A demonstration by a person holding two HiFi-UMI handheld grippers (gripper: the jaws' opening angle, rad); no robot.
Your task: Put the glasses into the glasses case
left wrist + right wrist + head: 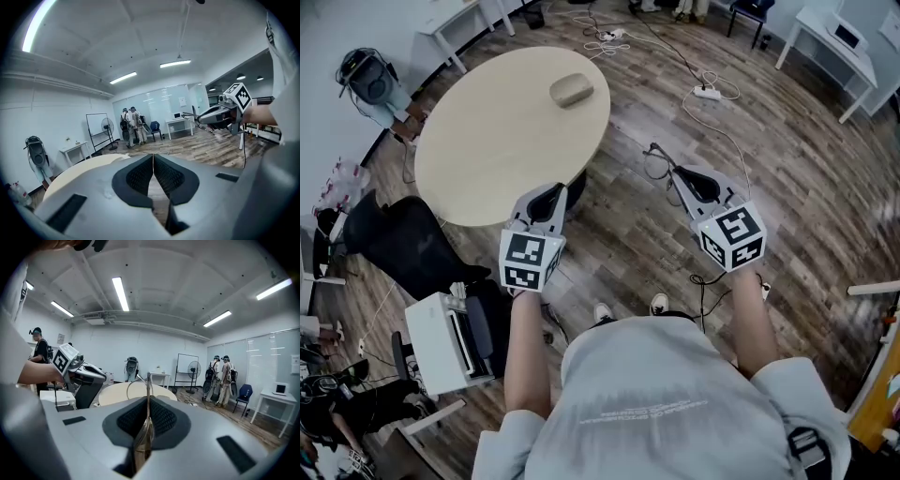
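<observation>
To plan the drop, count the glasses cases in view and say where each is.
1. The glasses case lies on the round table, near its far edge, beyond the left gripper. The glasses are between the jaws of the right gripper. Another could hide behind the person.

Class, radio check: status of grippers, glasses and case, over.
Left gripper shut, empty. Right gripper shut on glasses, over floor. Glasses case on table, looks closed. Path clear.

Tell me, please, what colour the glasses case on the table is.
The glasses case is tan, slightly darker than the table; clearest in the head view.
</observation>
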